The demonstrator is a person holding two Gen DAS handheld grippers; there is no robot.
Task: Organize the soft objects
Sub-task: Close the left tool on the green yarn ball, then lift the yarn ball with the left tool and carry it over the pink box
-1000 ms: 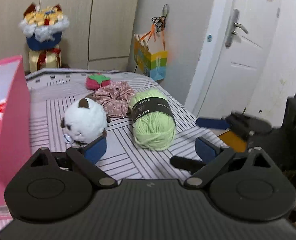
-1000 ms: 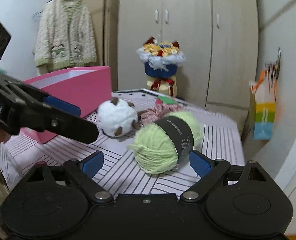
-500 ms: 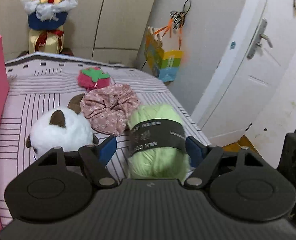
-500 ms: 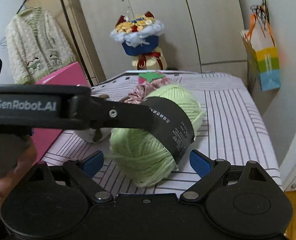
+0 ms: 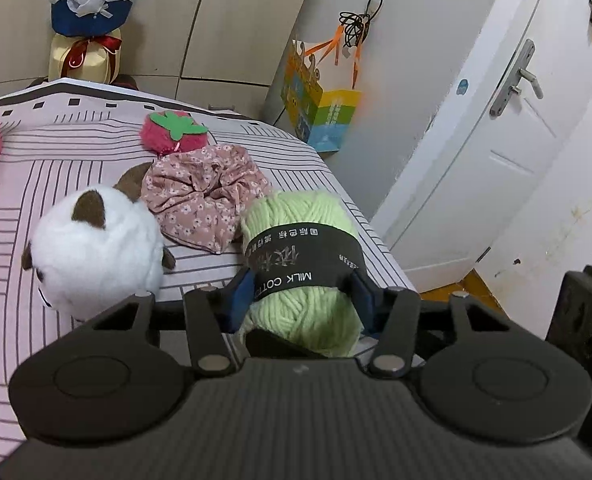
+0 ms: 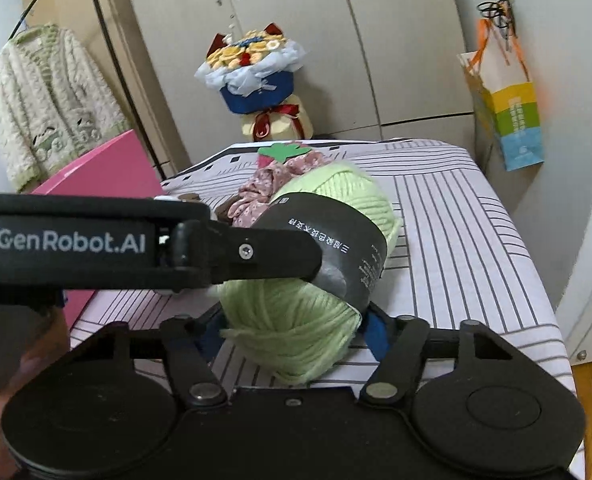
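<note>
A: So, left wrist view first, what has the left gripper [image 5: 302, 298] got?
B: Its blue pads are pressed against both sides of the green yarn ball [image 5: 304, 264] at the black label; the jaws have just been closing onto it. The yarn sits on the striped table [image 5: 56, 168], near its right edge, just beside the floral scrunchie [image 5: 204, 200], with the white plush [image 5: 96, 254] to the left and the strawberry plush [image 5: 174, 134] behind.
A: And the right wrist view?
B: The right gripper [image 6: 292, 332] has just been closing too, clamped on the yarn's near end, while the left gripper's finger reaches in from the left against the label. A pink box [image 6: 108, 172] stands behind on the left
</note>
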